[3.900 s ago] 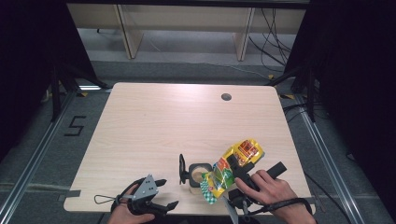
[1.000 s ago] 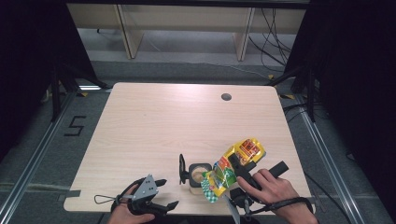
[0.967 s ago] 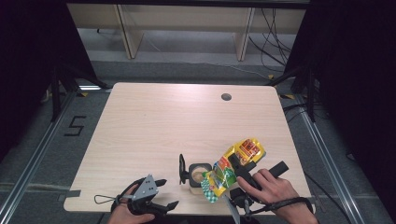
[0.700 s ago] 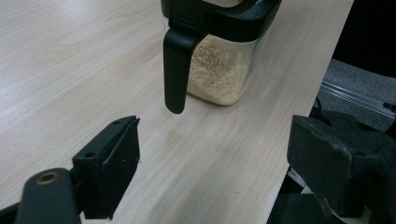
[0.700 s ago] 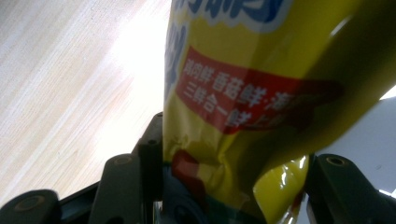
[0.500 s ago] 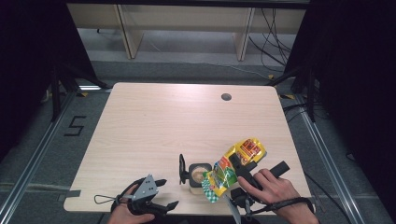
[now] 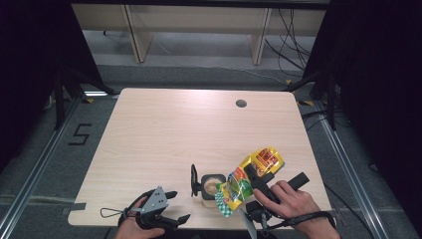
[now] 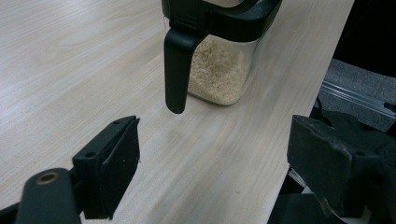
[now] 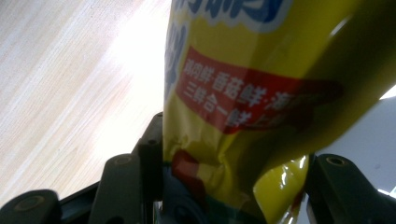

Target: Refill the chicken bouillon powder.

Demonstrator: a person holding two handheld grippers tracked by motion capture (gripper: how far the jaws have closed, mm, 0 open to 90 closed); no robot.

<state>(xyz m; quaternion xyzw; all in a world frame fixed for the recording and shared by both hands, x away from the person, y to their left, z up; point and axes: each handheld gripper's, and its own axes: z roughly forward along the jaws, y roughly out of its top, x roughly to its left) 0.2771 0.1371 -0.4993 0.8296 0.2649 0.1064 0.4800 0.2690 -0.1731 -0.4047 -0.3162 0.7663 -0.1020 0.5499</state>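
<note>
A small clear container (image 7: 211,186) of pale granules (image 8: 218,70) stands near the table's front edge, its black lid (image 7: 193,180) flipped up at its left. My right gripper (image 7: 252,173) is shut on a yellow snack bag (image 7: 249,180), which hangs tilted with its green checked lower end just right of the container. In the right gripper view the bag (image 9: 243,93) sits crumpled between the jaws of that gripper (image 9: 229,186). My left gripper (image 7: 179,205) rests open at the front edge, left of the container. In the left gripper view its jaws (image 8: 219,163) stand wide apart, short of the lid's hanging black tab (image 8: 176,70).
The light wood table (image 7: 164,134) has a round cable hole (image 7: 241,103) at the back right. Its front edge runs close under both hands. Shelf legs and cables lie on the floor beyond the far edge.
The right hand and the bag have shifted very slightly. The left gripper and the container have stayed where they were.
</note>
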